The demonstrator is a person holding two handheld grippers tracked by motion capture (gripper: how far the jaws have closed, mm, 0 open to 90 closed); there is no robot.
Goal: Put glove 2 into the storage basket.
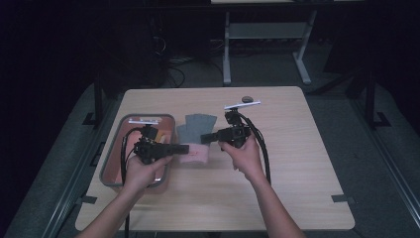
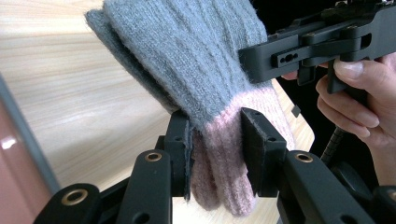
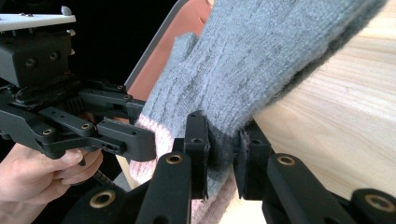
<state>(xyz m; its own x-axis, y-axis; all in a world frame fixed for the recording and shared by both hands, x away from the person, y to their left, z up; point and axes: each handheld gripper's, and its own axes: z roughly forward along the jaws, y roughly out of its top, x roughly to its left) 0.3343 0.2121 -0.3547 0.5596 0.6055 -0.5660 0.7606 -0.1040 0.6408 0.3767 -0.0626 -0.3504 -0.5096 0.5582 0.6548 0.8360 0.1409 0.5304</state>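
Two grey knitted gloves (image 1: 198, 128) with pink cuffs (image 1: 195, 155) lie one on the other at the table's middle. My left gripper (image 1: 186, 148) comes in from the left and is shut on the pink cuff (image 2: 219, 154), its pads (image 2: 254, 154) pressing the knit from both sides. My right gripper (image 1: 204, 137) reaches in from the right and is shut on the grey wool (image 3: 261, 56) just above the cuff. In the gripper views the cuff end is held up off the wood, and the grey fingers (image 2: 187, 51) stretch away from the jaws.
A grey-rimmed tray (image 1: 110, 154) with a reddish inside stands at the table's left, under my left hand. A small dark round object (image 1: 246, 98) sits near the far edge. Bare wooden tabletop (image 1: 297, 163) extends to the right and front.
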